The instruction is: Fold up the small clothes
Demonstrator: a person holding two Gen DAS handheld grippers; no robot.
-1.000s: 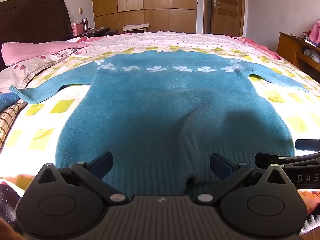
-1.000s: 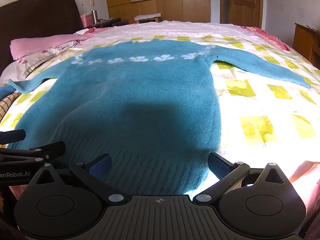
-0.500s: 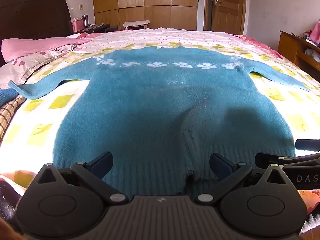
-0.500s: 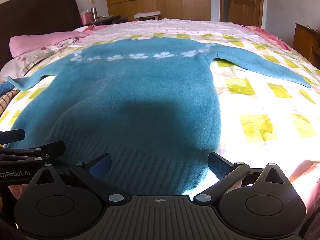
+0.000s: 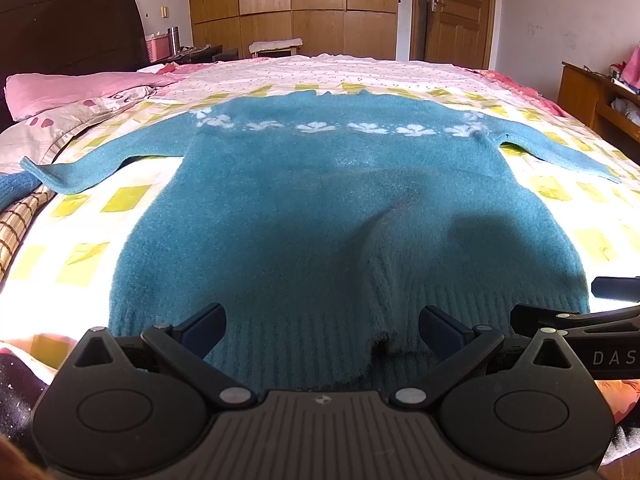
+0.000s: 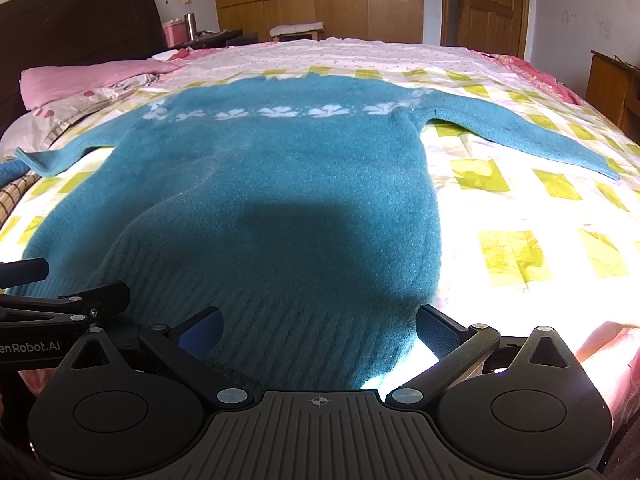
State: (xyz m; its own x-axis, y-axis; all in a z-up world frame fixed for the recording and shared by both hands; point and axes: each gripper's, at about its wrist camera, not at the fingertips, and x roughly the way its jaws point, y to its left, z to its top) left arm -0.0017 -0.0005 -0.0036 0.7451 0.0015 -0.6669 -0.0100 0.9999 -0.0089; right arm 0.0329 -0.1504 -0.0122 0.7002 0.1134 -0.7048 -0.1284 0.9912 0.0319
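Note:
A teal knitted sweater (image 5: pixel 320 208) with a row of white flowers lies flat on the bed, sleeves spread to both sides; it also shows in the right wrist view (image 6: pixel 280 200). My left gripper (image 5: pixel 322 328) is open and empty just above the ribbed hem, near its middle. My right gripper (image 6: pixel 318 330) is open and empty above the hem's right part. A raised fold (image 5: pixel 384 264) runs up from the hem. Each gripper shows at the edge of the other's view.
The bed has a yellow-and-white checked cover (image 6: pixel 520 248). Pink pillows (image 5: pixel 72 92) and a dark headboard (image 5: pixel 68 28) are at the left. A wooden wardrobe (image 5: pixel 292 4) and door (image 5: pixel 456 12) stand behind. A wooden cabinet (image 5: pixel 600 100) is at the right.
Both grippers have risen and pulled back slightly, so the sweater sits a little lower in view. The sweater has not moved and the jaws stay open.

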